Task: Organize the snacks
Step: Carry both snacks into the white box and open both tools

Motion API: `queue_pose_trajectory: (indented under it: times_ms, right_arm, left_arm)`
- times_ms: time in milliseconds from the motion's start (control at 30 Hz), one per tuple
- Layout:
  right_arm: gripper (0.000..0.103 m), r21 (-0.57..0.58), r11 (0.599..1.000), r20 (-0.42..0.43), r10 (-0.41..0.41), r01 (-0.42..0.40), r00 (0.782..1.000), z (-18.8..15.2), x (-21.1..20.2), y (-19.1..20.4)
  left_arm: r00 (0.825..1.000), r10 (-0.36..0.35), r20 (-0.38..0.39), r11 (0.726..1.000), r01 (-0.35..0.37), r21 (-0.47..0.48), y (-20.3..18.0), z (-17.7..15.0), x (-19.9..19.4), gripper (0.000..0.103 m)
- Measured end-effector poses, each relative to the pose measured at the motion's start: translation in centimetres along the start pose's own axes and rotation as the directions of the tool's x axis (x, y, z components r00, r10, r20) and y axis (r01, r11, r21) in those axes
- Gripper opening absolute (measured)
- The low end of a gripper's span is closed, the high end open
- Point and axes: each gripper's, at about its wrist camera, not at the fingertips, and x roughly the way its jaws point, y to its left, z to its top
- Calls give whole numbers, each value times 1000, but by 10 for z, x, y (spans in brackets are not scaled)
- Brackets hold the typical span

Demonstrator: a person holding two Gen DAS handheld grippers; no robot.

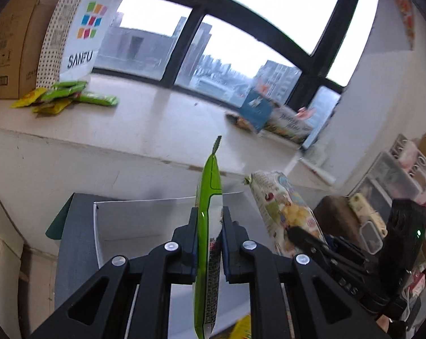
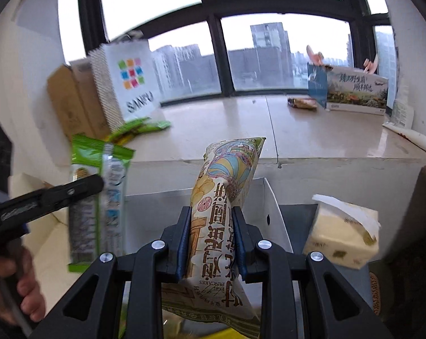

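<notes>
Left gripper [image 1: 210,223]: jaws clamped narrow on a green snack packet [image 1: 208,226], held edge-on and upright, above the open white box [image 1: 122,220].
Right gripper [image 2: 211,226]: jaws closed on a cream pancake packet [image 2: 221,197], gripped at mid-length, top end leaning right.
Green pile [image 1: 63,96]: similar green and yellow packets lie at the far left of the counter [image 1: 156,118], just in front of the white paper bag [image 1: 80,34].
Far right group: a brownish packet [image 2: 302,103] lies beside the blue printed box [image 2: 351,90].
Step, as I judge it: carrying each packet to its like kind.
Doing it well: take green to the left pile and the pancake packet towards the right group; lower each until it rests flat before releasing, clear of the counter edge; keep the two grippers apart.
</notes>
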Motion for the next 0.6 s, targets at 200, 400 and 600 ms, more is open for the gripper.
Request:
queue_pose_trajectory:
  times_ms: [200,400,600]
  right_arm:
    - [38,13,1000,-57,-23,24,998,2,40,0]
    - [103,1,999,-72,-50,51,996,-7,34,1]
    - [103,39,999,-24,-11,12,1000,-8,3,-6]
  left_arm:
    - [988,107,-114,994,-110,-16,19,-9,34,57]
    - [975,167,-144,986,-166,19,25,-29,36,103]
    - [979,172,-108,983,-164,76,13,-37,15,103]
